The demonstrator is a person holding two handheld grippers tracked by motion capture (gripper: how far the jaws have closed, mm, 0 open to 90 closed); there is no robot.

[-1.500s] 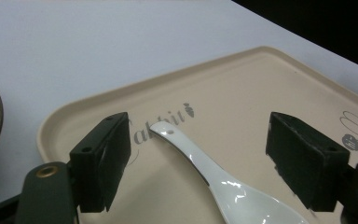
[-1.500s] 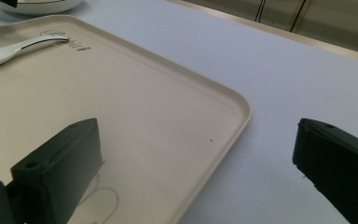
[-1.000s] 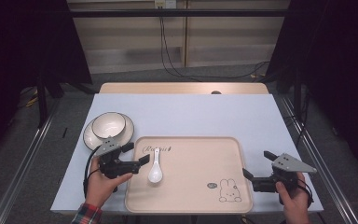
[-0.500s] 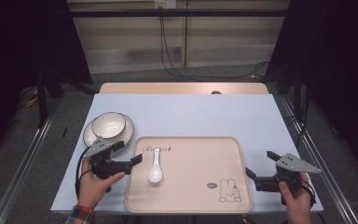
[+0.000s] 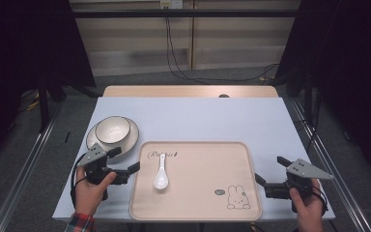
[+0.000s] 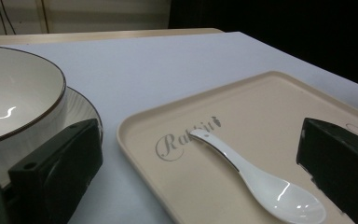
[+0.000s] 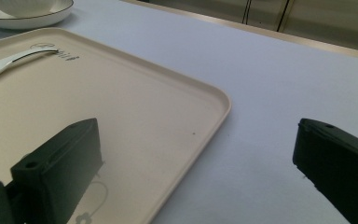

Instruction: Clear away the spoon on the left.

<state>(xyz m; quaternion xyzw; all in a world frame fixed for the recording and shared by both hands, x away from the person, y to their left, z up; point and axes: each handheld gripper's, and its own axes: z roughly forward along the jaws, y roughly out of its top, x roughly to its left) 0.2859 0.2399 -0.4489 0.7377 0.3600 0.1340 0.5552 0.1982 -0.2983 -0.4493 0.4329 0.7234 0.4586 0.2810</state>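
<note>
Two grippers idle-ish at the table edge, work in hand looks like table-setting w/ the white ceramic spoon [image 5: 161,174], which lies on the beige tray [image 5: 198,212] near its left side, handle toward the printed script, scoop toward the person. L gripper [image 5: 125,161] sits just beside the tray's left rim, jaws spread wide w/ nothing btwn them; they have just been opening, and the left gripper view confirms the gap is bare: the spoon [image 6: 256,179] shows beyond the jaws, not clamped. Judgement: spoon is set down and released, next likely item is the white bowl [image 5: 112,129] nested on its plate [image 5: 129,140], just behind the L gripper. To do that well: back off low and level so a jaw doesn't clip the tray rim or nudge the spoon; approach the bowl from the rim side, one jaw inside and one outside the wall, close slowly since glazed ceramic is slippery; lift straight up so the plate doesn't drag along. Pose: L hand [image 5: 91,191] grips from below-left, gripper roughly level, pointing right and slightly away from the person toward the tray. R gripper [image 5: 269,171] off the tray's right edge, jaws apart and empty, pointing left; R hand [image 5: 308,203] resting low by the table's near edge.
</note>
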